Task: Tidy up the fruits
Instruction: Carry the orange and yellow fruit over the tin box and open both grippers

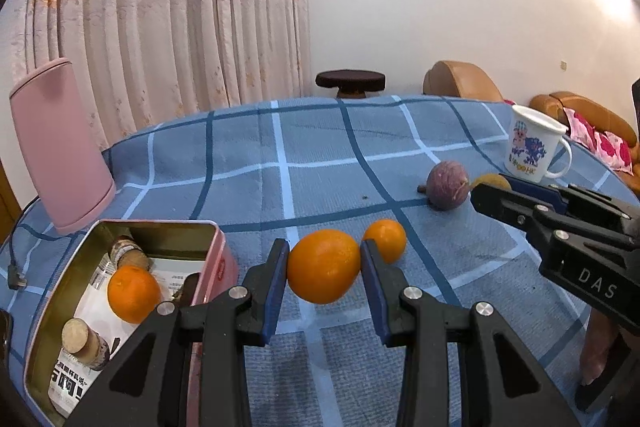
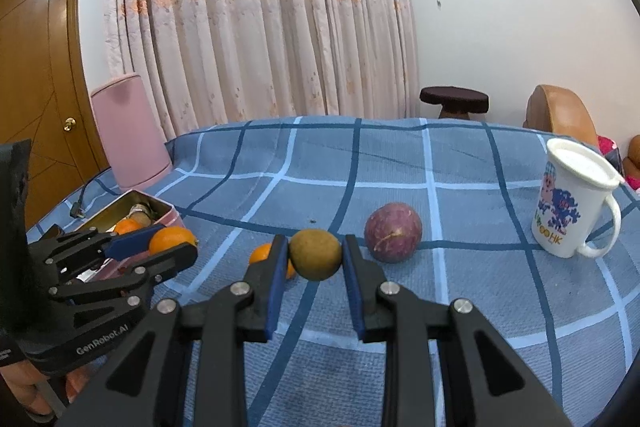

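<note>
My left gripper [image 1: 323, 259] is shut on a large orange [image 1: 324, 266] and holds it just above the blue checked cloth, right of the pink tin [image 1: 216, 255]. The tin holds another orange [image 1: 133, 293] and two cork-like pieces [image 1: 86, 345]. A smaller orange [image 1: 387, 239] lies on the cloth behind. My right gripper [image 2: 315, 255] is shut on a brown-green round fruit [image 2: 315, 254]. A purple passion fruit [image 2: 393, 231] lies just right of it and also shows in the left wrist view [image 1: 447, 185]. The left gripper [image 2: 156, 247] shows with its orange [image 2: 173, 239].
A white cartoon mug [image 2: 572, 205] stands at the right. A pink cylindrical appliance [image 1: 60, 147] with a cable stands at the back left near the table edge. Curtains, a dark stool [image 1: 351, 81] and a brown sofa [image 1: 460, 79] lie beyond the table.
</note>
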Tool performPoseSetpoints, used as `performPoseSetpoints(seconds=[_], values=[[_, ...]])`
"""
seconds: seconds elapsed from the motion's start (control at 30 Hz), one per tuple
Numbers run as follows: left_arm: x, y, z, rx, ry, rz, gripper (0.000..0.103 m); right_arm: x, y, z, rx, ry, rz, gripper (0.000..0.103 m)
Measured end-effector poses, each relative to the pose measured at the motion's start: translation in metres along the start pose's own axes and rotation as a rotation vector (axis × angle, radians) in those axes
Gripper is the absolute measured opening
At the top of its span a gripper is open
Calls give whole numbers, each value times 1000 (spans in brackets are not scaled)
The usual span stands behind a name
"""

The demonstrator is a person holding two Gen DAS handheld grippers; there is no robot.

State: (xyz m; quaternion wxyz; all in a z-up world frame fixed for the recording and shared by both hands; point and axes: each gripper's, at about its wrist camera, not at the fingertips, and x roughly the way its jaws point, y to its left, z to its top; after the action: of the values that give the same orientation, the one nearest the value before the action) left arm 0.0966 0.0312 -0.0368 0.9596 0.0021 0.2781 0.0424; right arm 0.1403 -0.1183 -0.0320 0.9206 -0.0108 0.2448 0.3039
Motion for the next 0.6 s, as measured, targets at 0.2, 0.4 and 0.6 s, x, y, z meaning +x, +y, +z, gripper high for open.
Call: performPoseSetpoints(seconds=[0.2,0.4,0.6], values=[[-5,0,-1,-7,-24,-1,38,-3,4,0,-21,-19,-12,30],[-11,0,-2,-17,-44,-7,38,-7,7,-1,-39,-39,-21,30],[-17,1,-4,-21,-71,-3,38,-10,11,-1,-57,-57,-29,30]])
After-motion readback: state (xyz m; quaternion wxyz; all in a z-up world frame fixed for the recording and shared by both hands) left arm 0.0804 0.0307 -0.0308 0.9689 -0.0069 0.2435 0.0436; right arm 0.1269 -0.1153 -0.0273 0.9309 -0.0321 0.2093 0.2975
